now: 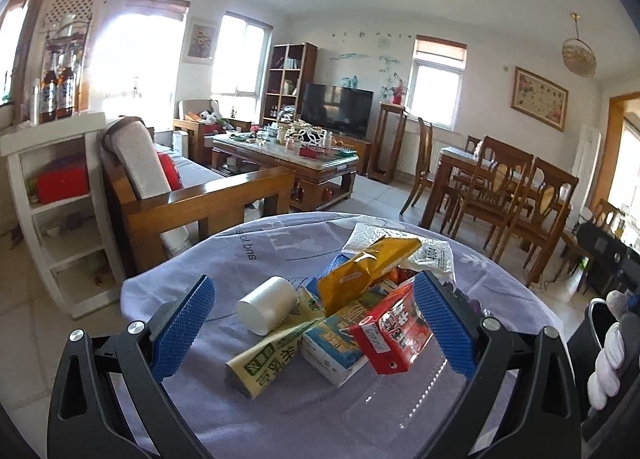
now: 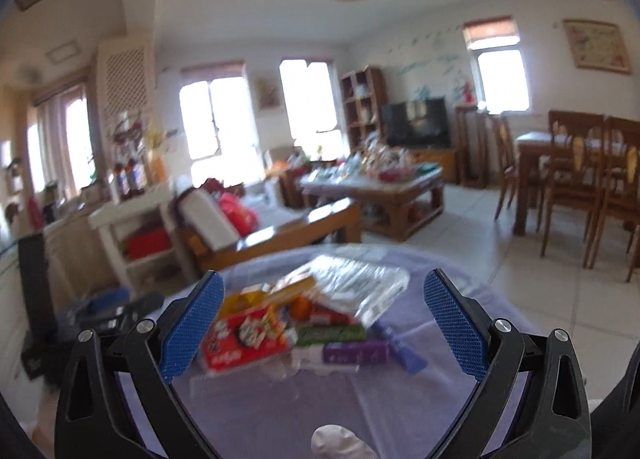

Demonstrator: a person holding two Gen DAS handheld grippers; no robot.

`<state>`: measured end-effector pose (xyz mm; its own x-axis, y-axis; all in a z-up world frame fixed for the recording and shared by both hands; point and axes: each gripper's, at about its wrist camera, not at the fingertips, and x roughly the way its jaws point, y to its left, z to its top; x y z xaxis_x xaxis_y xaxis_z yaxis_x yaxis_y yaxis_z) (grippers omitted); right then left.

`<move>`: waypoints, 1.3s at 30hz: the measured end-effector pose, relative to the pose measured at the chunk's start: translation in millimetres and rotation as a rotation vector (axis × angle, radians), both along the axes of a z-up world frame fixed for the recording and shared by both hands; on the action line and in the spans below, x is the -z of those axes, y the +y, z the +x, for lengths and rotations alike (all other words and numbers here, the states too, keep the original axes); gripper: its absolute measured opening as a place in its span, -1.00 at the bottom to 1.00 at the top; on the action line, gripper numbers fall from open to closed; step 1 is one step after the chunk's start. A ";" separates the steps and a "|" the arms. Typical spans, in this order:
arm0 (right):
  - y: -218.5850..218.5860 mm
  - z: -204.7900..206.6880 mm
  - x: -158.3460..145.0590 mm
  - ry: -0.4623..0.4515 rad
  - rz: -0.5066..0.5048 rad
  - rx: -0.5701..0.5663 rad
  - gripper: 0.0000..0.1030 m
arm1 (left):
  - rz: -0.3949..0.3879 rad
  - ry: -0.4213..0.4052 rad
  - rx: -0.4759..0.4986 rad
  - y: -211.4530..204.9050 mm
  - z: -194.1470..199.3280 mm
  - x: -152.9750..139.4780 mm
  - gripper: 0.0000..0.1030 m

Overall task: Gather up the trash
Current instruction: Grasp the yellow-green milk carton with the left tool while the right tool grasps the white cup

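Table: round top under a lilac cloth (image 1: 256,259), all the trash heaped near its middle, far edge towards the sofa (image 1: 208,203).
Left gripper (image 1: 320,323): jaws spread wide, gripping nothing, blue pads either side of the heap; its right pad (image 1: 444,323) is just beside the red carton, contact hard to judge.
Right gripper (image 2: 324,319): also gaping, nothing between the pads; this view is blurred.
Clear bag (image 2: 360,283): crinkled plastic on the far side of the heap, lying over other packets.
Yellow packet (image 1: 364,267): torn foil, tilted up on top of the pile.
Blue carton (image 1: 336,343): flat on the cloth, under the red one.
Red carton (image 1: 388,331): leaning across the blue carton, nearest the table's near edge.
Green pouch (image 1: 272,355): squashed, pointing to the near-left edge.
White cup (image 1: 268,303): on its side, mouth to the left, resting on the pouch.
Purple box (image 2: 352,351): small, at the near-right of the heap, label unreadable.
Glove (image 1: 608,363): white, on the person's hand at the right rim.
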<state>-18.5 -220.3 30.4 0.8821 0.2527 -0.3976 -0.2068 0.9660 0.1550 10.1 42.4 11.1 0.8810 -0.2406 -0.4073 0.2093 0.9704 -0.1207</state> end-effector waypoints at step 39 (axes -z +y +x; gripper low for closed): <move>38.9 -37.2 104.2 0.453 -0.183 -0.283 -0.26 | 0.086 0.463 0.403 34.0 77.9 78.8 -0.39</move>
